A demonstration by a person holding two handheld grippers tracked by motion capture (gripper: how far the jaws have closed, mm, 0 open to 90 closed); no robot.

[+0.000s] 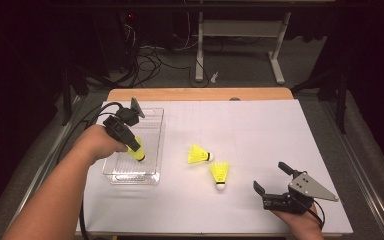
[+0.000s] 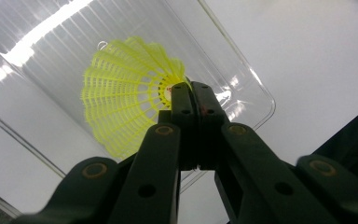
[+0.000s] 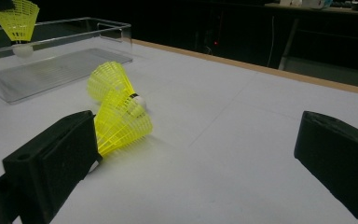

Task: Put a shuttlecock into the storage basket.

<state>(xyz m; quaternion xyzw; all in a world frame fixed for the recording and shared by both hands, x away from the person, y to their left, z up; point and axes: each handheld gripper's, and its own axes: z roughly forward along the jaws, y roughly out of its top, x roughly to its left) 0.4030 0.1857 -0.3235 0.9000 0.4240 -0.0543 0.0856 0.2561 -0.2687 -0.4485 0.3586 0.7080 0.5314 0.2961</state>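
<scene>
A white-topped table [image 1: 260,125] with a light wooden far edge [image 1: 200,94] stands in a dim room, lit from above. Beyond its far edge lies grey floor [image 1: 240,62] with tangled black cables [image 1: 147,62] and the white legs of another desk [image 1: 240,30]. The surroundings fall into darkness.

Setting: laboratory or recording room, dimly lit. Evidence: wood-edged desk [image 1: 200,94] covered by a white gridded sheet [image 1: 260,135]; grey carpeted floor [image 1: 240,70]; loose black cables [image 1: 147,57] trailing toward dark equipment; white metal legs of a second table [image 1: 278,60] behind; dark frame posts [image 1: 340,100] flanking the work area.
</scene>
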